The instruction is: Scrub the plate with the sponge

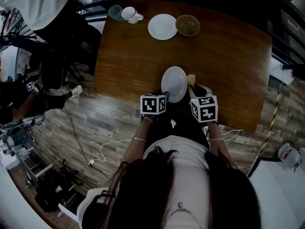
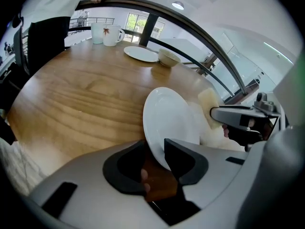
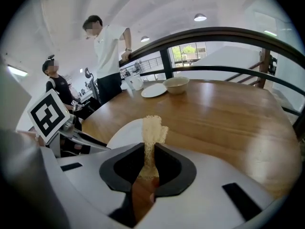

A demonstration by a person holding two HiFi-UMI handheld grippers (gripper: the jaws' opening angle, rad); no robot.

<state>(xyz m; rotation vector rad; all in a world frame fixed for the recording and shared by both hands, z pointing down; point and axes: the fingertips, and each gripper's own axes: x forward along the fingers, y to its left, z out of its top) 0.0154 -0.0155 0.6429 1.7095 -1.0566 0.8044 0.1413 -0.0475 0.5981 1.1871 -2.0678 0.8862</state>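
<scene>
A brown wooden bench [image 1: 224, 56] stands beside a dark railing in a bright room with wood-plank flooring. At its far edge are two mugs [image 1: 129, 14], a flat white dish [image 1: 162, 26] and a pale bowl [image 1: 187, 25]. The plate [image 1: 174, 82] is over the bench's near edge, in front of the person. It is round, plain white and glossy, with a shallow well, and it is tilted steeply up on its rim. The left tongs [image 2: 155, 154] are clenched on its lower rim, which sits wedged between the two dark jaws. The right tongs [image 3: 148, 159] pinch the sponge [image 3: 152, 128], a pale yellow, coarse piece squeezed thin between the jaws with a ragged tip sticking out past them. The sponge is just beside the plate's right rim, but the views do not show whether the two touch. A person in a white shirt [image 3: 107, 46] leans on the railing beyond the bench.
</scene>
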